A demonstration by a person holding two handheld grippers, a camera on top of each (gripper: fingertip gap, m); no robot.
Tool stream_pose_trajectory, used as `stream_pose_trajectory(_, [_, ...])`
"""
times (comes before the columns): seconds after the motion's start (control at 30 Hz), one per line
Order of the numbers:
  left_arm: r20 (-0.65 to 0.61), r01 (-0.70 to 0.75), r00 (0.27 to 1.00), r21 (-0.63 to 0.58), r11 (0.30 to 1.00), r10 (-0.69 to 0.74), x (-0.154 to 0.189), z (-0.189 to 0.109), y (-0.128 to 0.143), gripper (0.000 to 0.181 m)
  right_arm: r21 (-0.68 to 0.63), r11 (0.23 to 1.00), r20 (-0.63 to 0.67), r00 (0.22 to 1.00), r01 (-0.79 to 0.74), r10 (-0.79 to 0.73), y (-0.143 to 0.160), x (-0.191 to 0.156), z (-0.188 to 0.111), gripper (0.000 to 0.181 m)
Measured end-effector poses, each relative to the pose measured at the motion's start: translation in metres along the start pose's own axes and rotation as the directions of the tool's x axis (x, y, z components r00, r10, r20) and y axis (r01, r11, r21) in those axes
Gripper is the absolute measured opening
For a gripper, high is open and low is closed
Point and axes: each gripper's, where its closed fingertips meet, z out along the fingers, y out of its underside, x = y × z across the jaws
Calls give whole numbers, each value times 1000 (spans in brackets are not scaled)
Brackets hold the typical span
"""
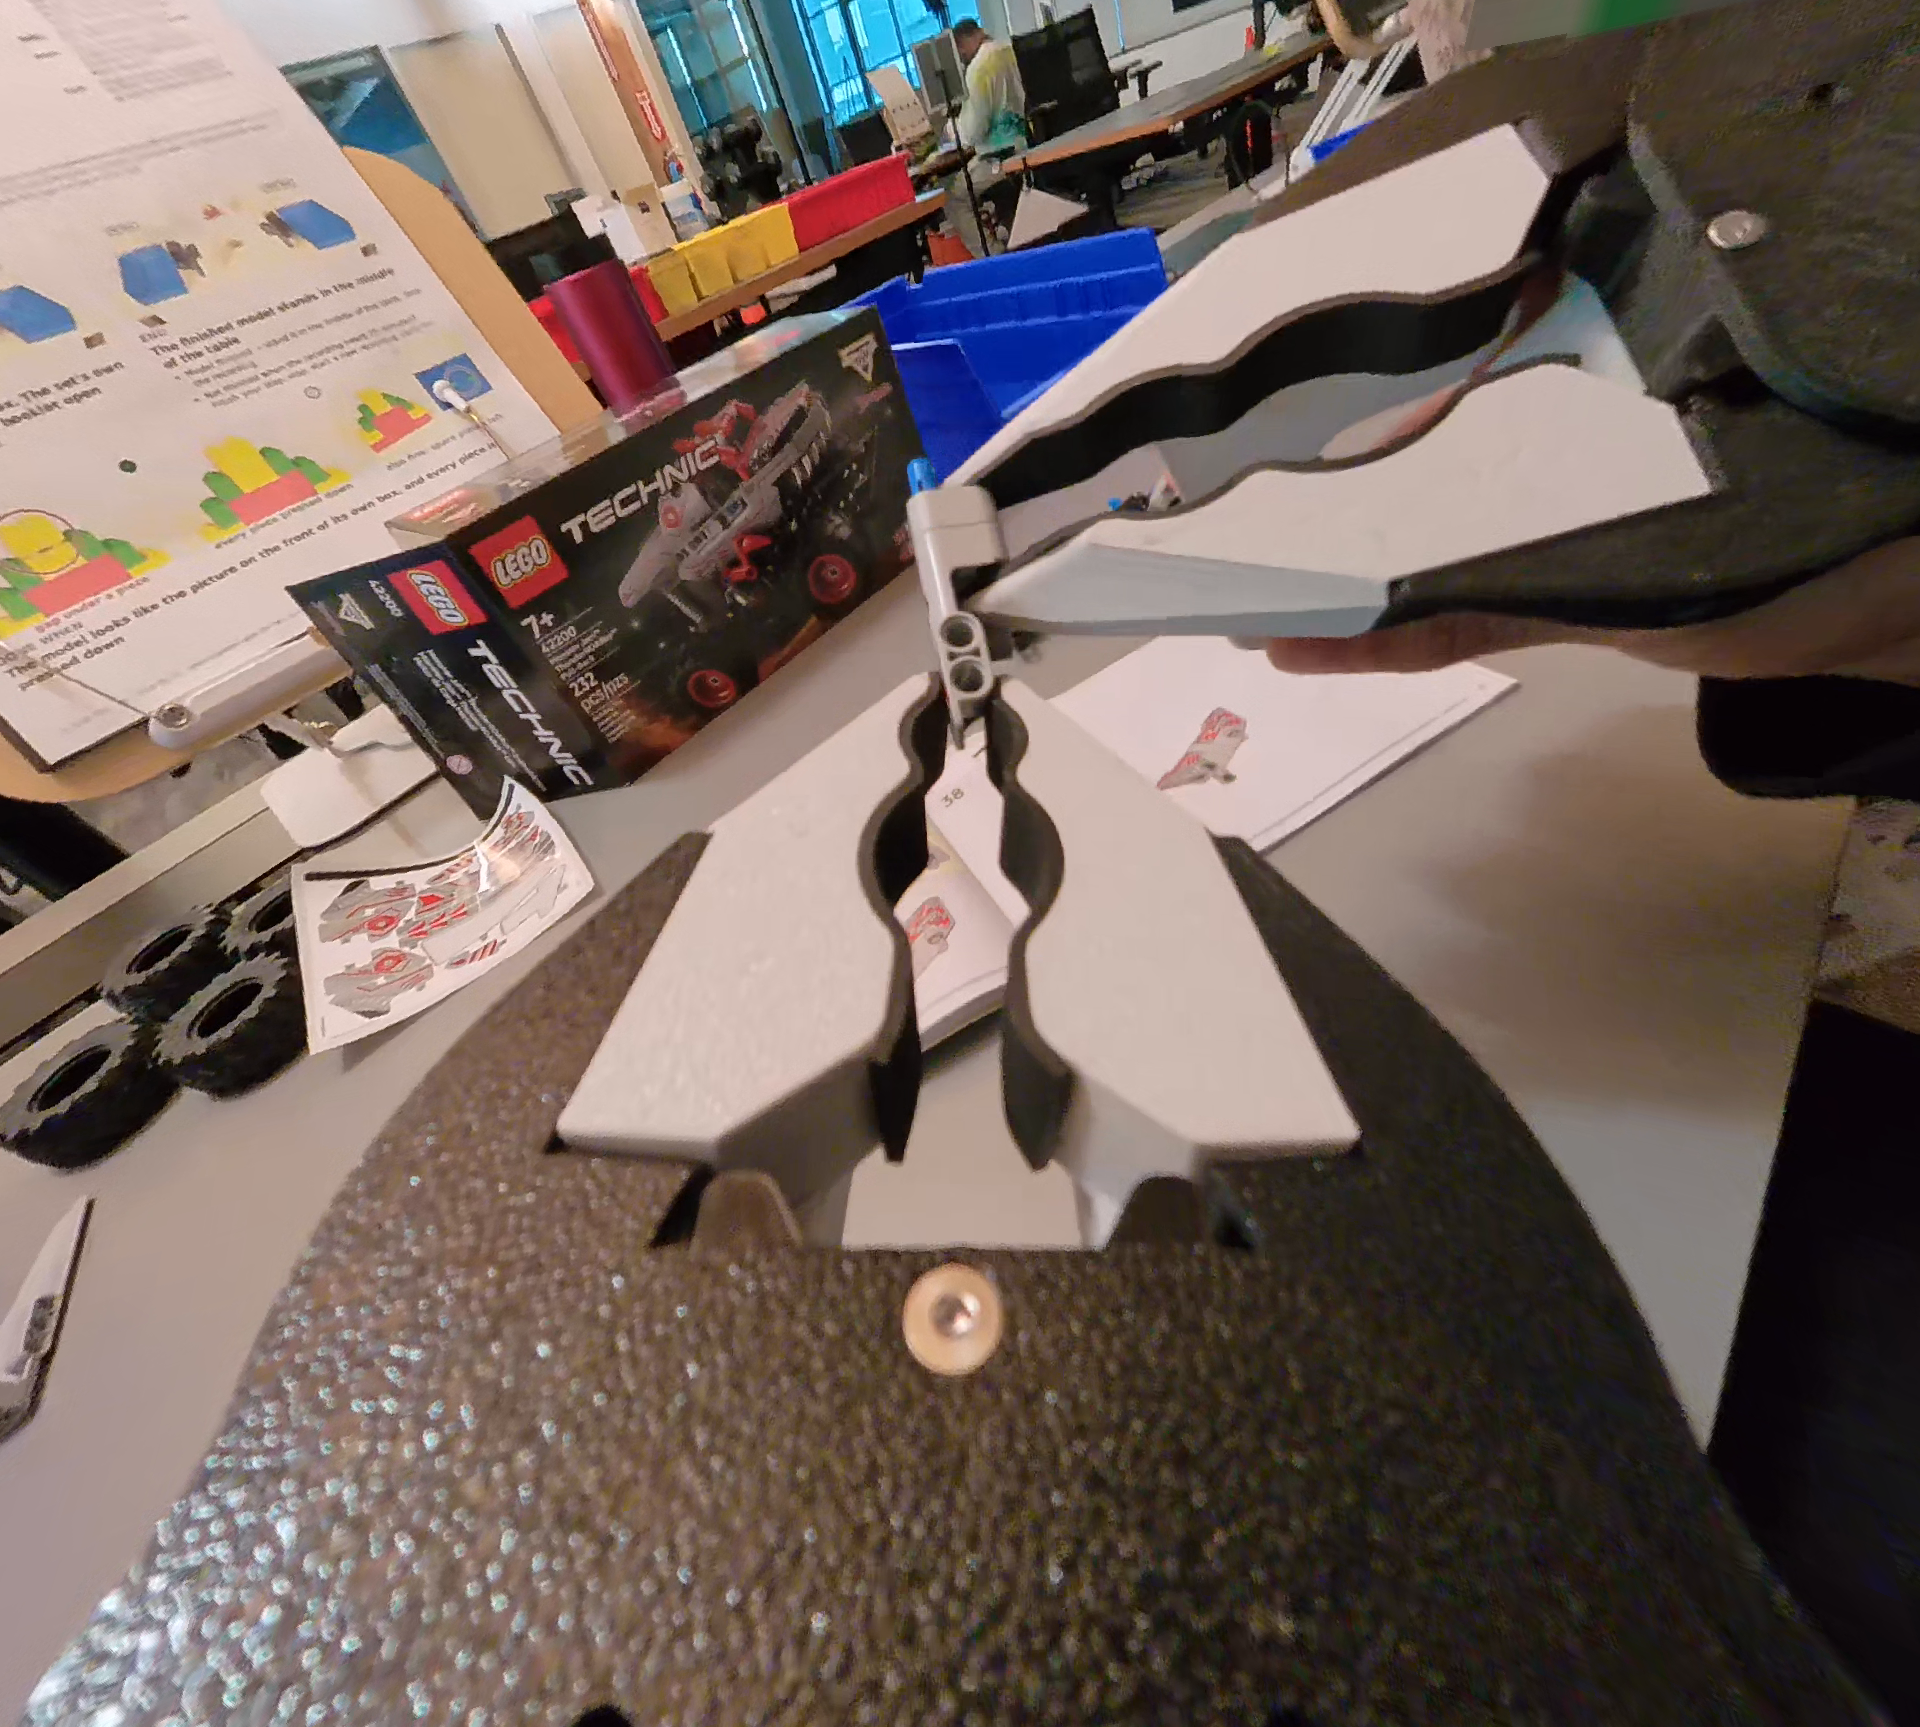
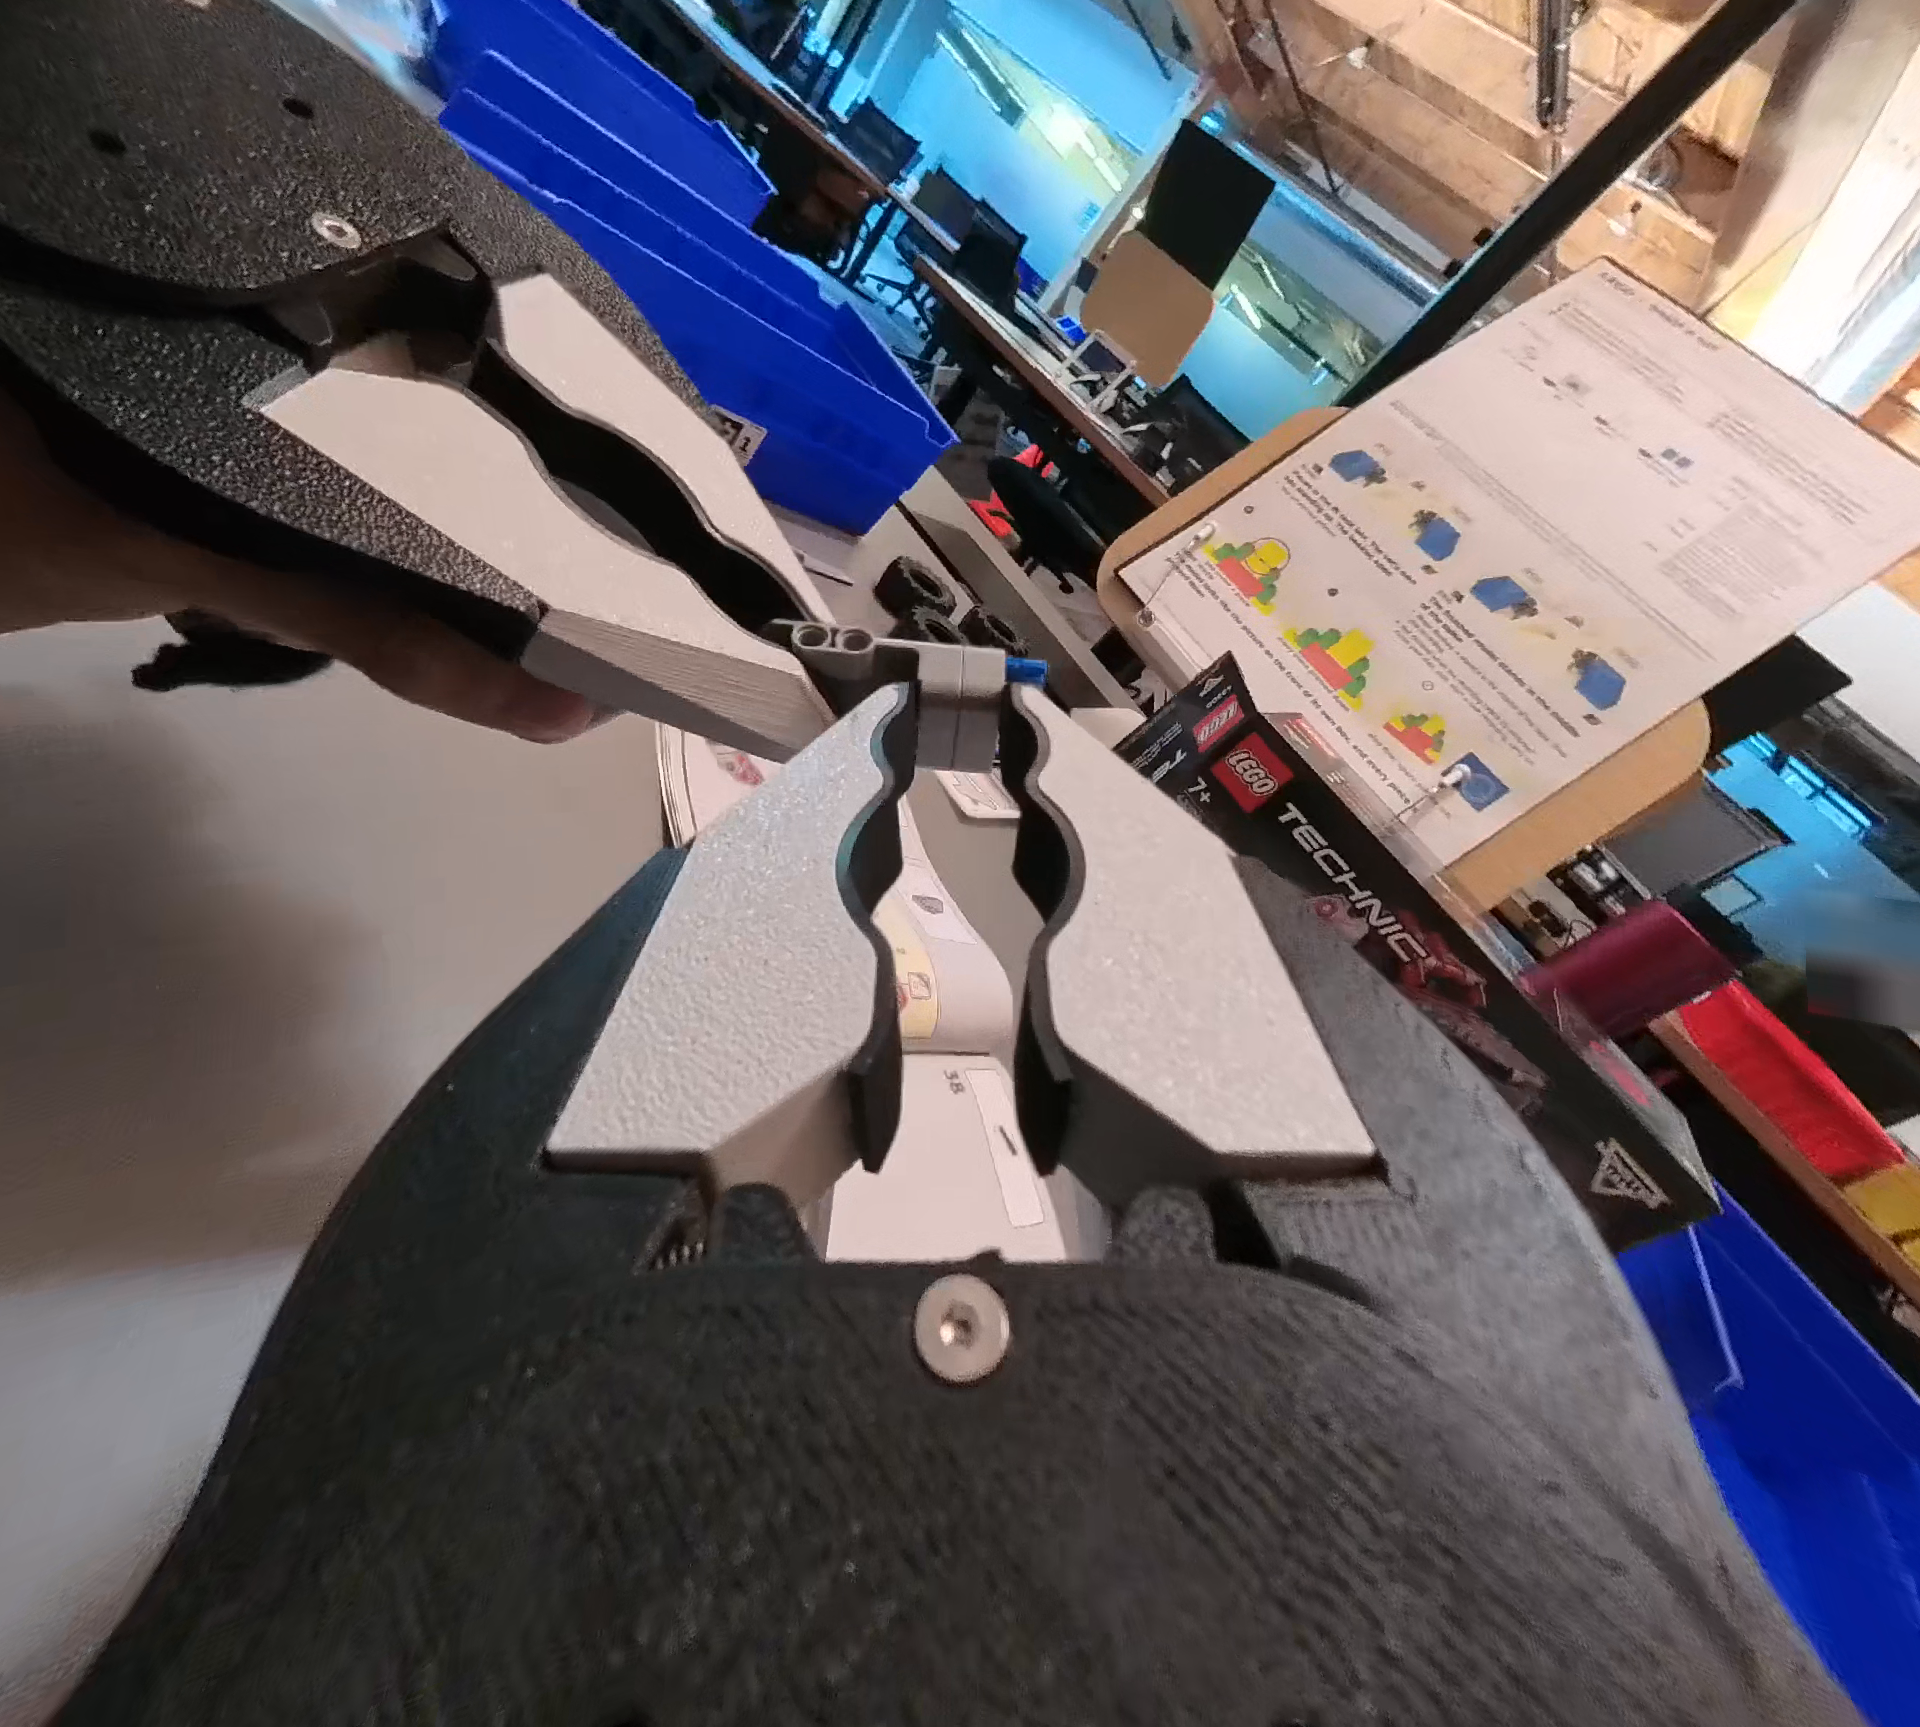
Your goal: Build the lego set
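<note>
Grey table (image 1: 1455, 898) below; both my grippers, left (image 1: 961, 701) and right (image 2: 961, 711), pinch 1 light, stiff grey beam assembly (image 1: 961, 576), blue pin at 12 o'clock, so I'd grip flat faces.

- You hold a smooth grey plastic beam assembly (image 1: 961, 607).
- Your grippers' black textured plastic bodies (image 1: 935, 1469) look rough, matt.
- Glossy printed cardboard set box (image 1: 665, 576).
</note>
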Motion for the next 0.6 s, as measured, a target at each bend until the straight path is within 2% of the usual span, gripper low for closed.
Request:
stream_pose_trajectory(0.1, [3, 21, 1000, 26, 999, -21, 0, 2, 1, 4, -37, 999, 1, 1000, 16, -16, 2, 0, 1, 14])
stream_pose_trajectory(0.2, [-22, 94, 995, 103, 990, -92, -2, -1, -6, 4, 12, 997, -30, 997, 74, -73, -7, 2, -1, 14])
stream_pose_trajectory(0.33, [-56, 213, 977, 151, 965, -206, -8, -4, -10, 4, 53, 998, -71, 997, -16, 20, -13, 14, -6, 28])
stream_pose_trajectory(0.47, [-89, 267, 963, 159, 950, -256, -8, -4, -11, 4, 99, 993, -12, 997, -71, 73, -17, 9, -8, 29])
stream_pose_trajectory(0.5, [-92, 274, 961, 156, 949, -262, -7, -3, -10, 4, 93, 994, 20, 998, -66, 64, -15, 5, -8, 29])
stream_pose_trajectory(0.6, [-94, 273, 961, 141, 952, -261, -6, -2, -7, 4, 49, 998, 8, 999, -38, 38, -6, 7, -8, 26])
